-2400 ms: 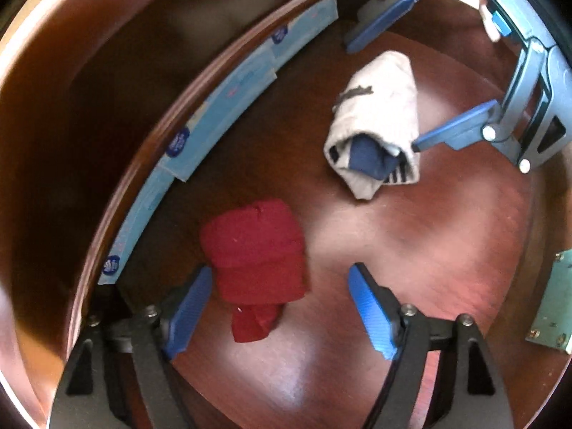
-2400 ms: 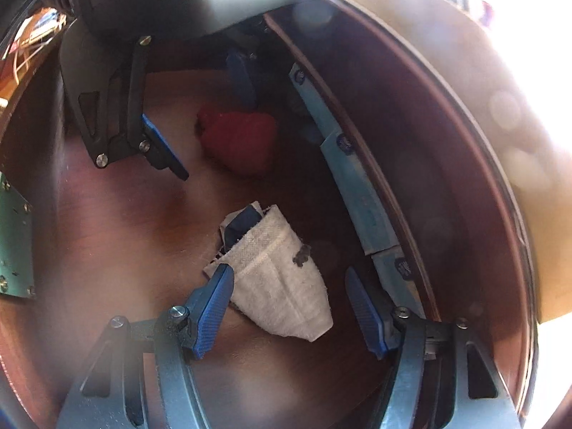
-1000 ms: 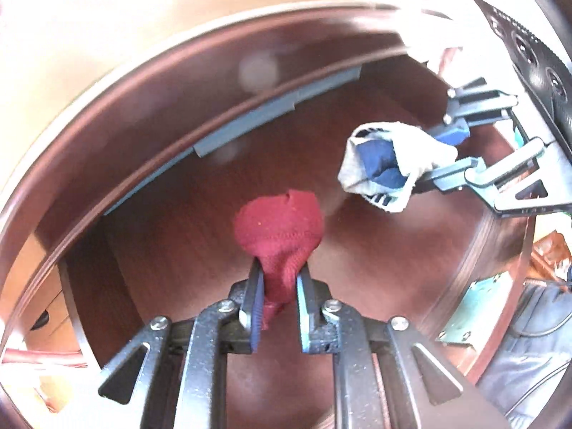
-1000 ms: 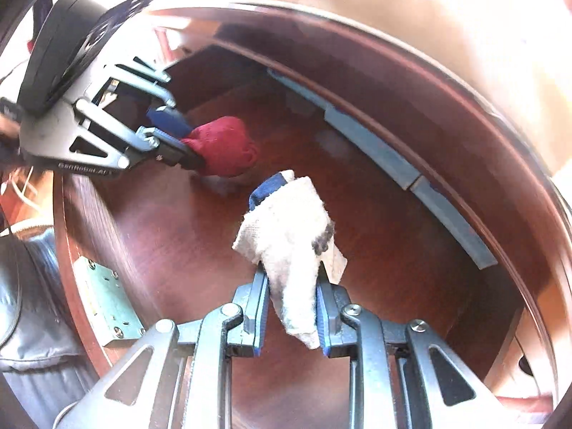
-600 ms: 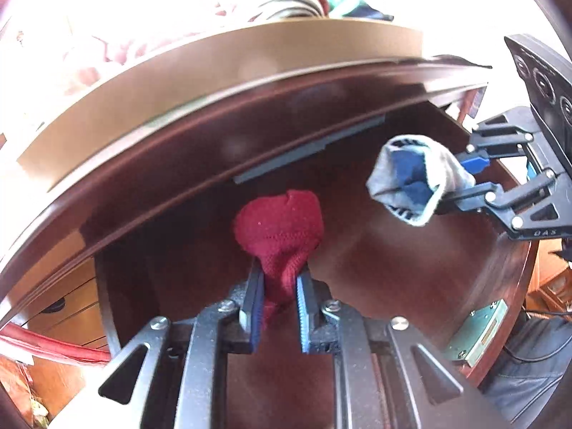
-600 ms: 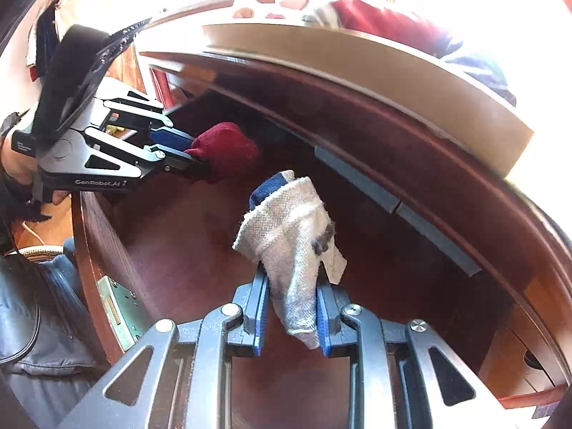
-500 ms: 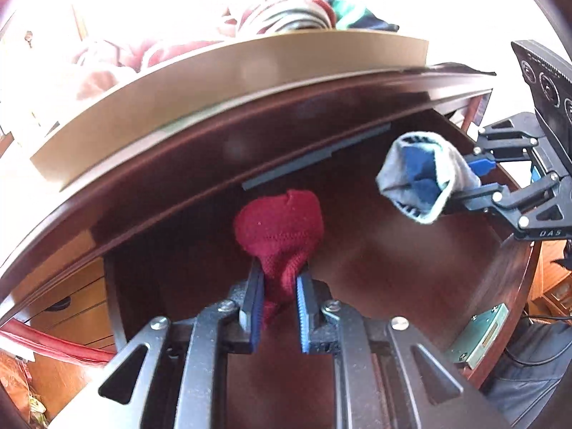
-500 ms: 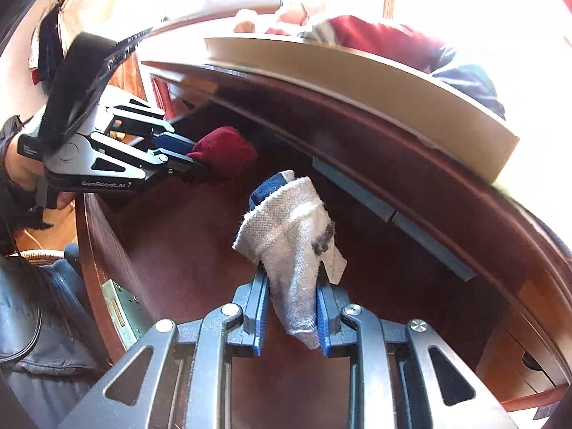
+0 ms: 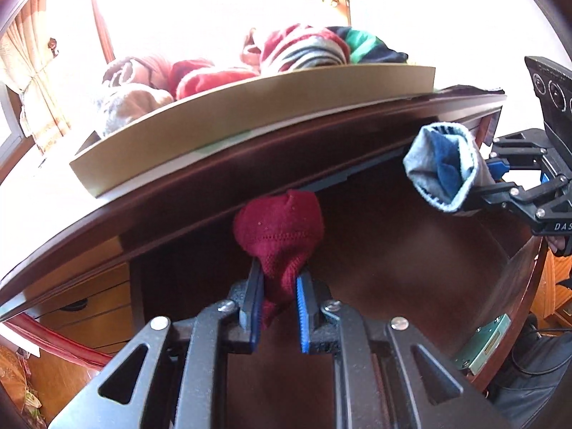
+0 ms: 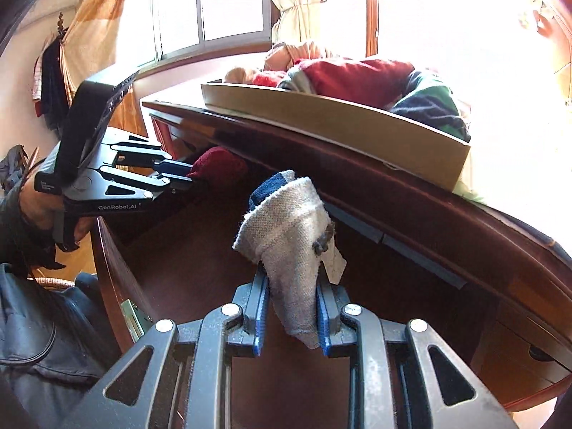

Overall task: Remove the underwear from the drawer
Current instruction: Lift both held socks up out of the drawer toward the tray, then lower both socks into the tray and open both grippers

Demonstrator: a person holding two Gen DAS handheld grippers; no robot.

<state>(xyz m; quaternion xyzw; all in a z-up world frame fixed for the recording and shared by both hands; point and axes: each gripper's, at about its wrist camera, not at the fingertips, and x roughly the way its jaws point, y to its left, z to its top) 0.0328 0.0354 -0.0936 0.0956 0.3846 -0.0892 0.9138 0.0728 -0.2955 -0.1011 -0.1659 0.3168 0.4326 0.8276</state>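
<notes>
Here, much of the open drawer (image 9: 411, 261) is lost in shadow, and its floor shows no detail you could name. Your left tongs (image 9: 277, 304) are pinched tight on one rolled red garment (image 9: 279, 232), held in the air above the drawer; its lower end is hidden between the blue pads (image 9: 302, 307). Your right tongs (image 10: 289, 316) are clamped on one grey-white roll (image 10: 289, 243) with a blue piece tucked inside, also clear of the drawer floor. So you hold two rolls, one per tongs. On the bench (image 10: 447, 221) above sits one shallow cardboard box (image 10: 339, 114) of bundled clothes, too overlapped and washed out by window glare to count.
</notes>
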